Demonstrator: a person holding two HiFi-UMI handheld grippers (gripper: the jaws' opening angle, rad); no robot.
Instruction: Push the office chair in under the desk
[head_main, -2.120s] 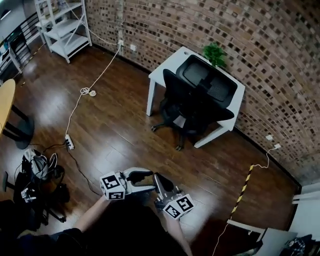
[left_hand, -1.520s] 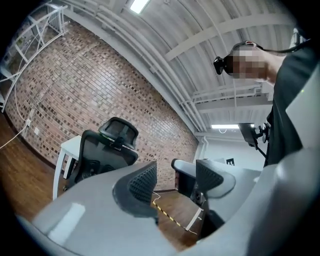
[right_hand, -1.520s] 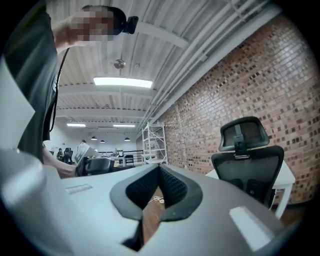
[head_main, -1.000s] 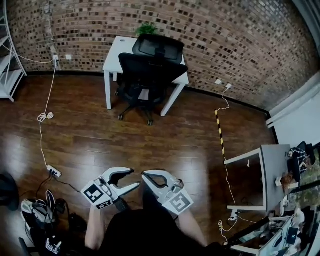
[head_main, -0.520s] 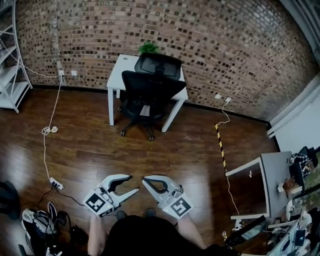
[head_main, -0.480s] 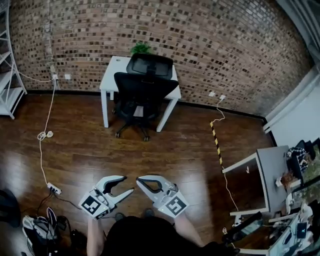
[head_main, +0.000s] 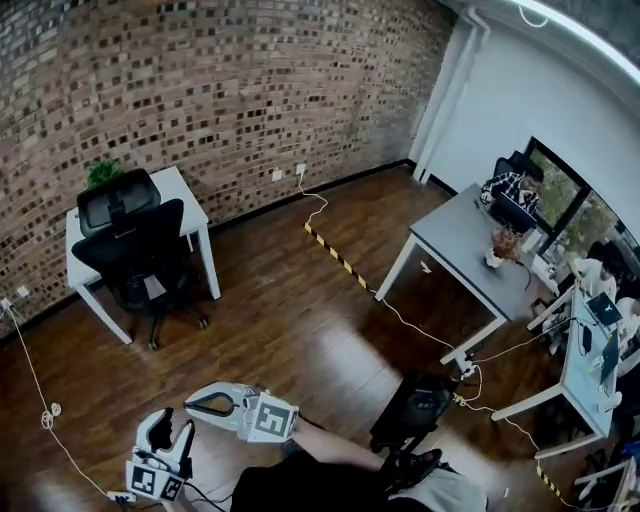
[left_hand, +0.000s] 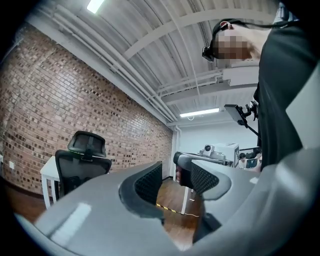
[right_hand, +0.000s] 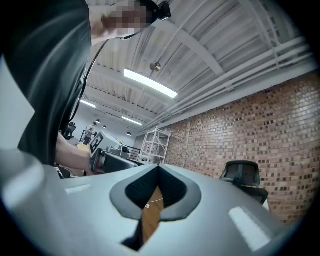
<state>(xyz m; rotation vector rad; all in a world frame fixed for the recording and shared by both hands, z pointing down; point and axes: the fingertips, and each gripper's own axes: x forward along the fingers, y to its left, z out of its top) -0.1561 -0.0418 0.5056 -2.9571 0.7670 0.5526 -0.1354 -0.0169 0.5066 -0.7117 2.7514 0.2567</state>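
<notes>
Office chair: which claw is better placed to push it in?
Left, marginally. The left claw sits on the office chair's side and points toward it; the right claw points across. Both are far off, touching nothing.

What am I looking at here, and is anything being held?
No robot: a person holds a grey two-jaw gripper in each hand. The overhead picture comes from a camera on their head; the other two ride on the grippers, looking along the jaws. The left gripper has its jaws slightly apart, the right gripper has them closed; both are empty. Across the room, the black mesh-backed office chair stands at the small white desk by the brick wall, on dark wooden floor.
</notes>
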